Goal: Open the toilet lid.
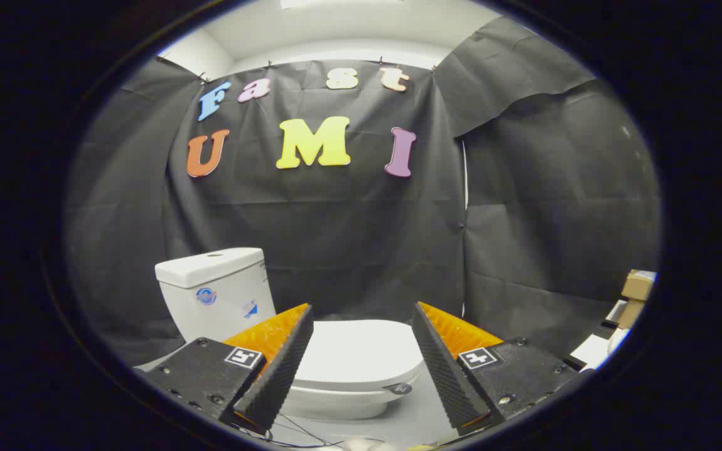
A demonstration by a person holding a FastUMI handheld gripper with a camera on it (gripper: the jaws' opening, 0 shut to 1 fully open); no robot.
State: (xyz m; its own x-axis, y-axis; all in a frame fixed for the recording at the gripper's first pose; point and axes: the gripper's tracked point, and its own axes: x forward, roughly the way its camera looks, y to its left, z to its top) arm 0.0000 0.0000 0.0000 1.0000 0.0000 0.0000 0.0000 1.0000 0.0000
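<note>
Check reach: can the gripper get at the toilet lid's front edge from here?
Probably yes. The gripper is open, and the closed toilet lid lies just ahead between its fingers with nothing in between. The tank stands behind, off the approach line.

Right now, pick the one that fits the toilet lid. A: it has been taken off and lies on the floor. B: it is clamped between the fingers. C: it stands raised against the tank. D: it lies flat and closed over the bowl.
D: the toilet lid lies flat over the bowl, in front of the tank, seen beyond the open gripper, whose fingers touch nothing.
</note>
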